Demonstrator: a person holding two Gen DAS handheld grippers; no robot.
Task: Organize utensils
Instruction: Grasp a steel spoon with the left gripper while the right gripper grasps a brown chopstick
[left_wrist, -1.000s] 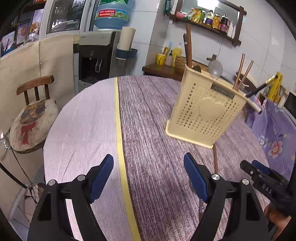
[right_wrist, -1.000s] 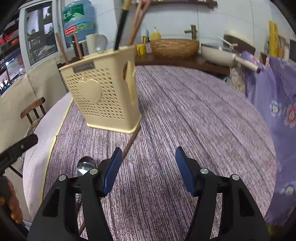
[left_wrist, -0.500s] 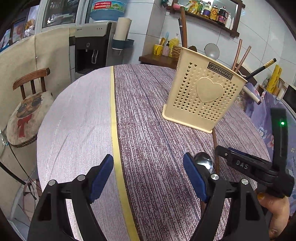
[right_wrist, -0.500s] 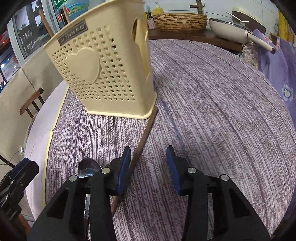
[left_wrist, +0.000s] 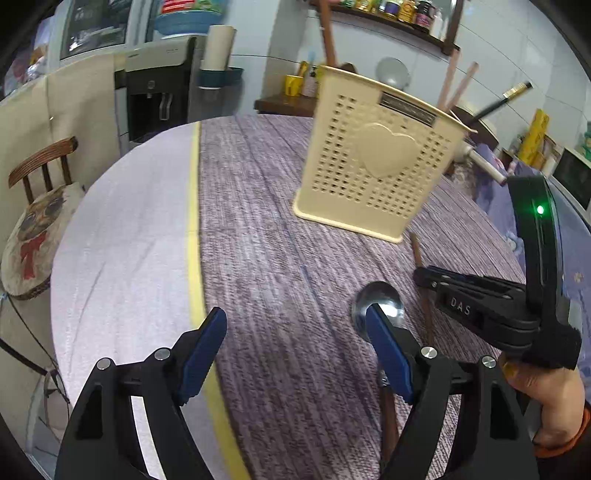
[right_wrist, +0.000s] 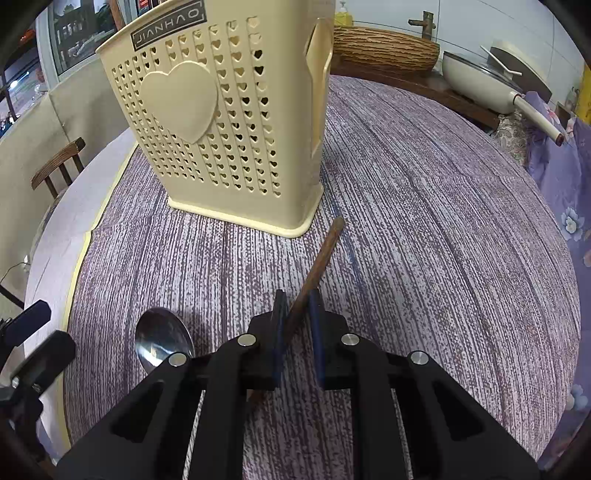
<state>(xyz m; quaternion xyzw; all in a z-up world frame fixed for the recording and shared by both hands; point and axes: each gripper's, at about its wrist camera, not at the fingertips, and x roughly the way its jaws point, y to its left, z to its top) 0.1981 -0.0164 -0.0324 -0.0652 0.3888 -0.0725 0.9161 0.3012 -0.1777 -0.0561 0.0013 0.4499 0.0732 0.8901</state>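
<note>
A cream perforated utensil holder (left_wrist: 373, 173) stands on the purple tablecloth; it also shows in the right wrist view (right_wrist: 221, 122) and holds several chopsticks and a spoon. A brown wooden chopstick (right_wrist: 319, 258) lies beside its base. My right gripper (right_wrist: 297, 321) has its blue pads closed around this chopstick, low on the table; it also shows in the left wrist view (left_wrist: 476, 306). A metal spoon (right_wrist: 162, 341) lies left of it, also visible in the left wrist view (left_wrist: 378, 302). My left gripper (left_wrist: 295, 350) is open and empty, its right finger over the spoon bowl.
A yellow tape line (left_wrist: 194, 221) runs across the round table. A wooden chair (left_wrist: 37, 206) stands at the left. A counter behind carries a wicker basket (right_wrist: 384, 48) and a white pan (right_wrist: 480, 81). A water dispenser (left_wrist: 159, 92) stands at the back.
My right gripper has lowered toward the table and its fingers have closed from wide open onto the chopstick. My left gripper has tilted down, bringing the spoon into view.
</note>
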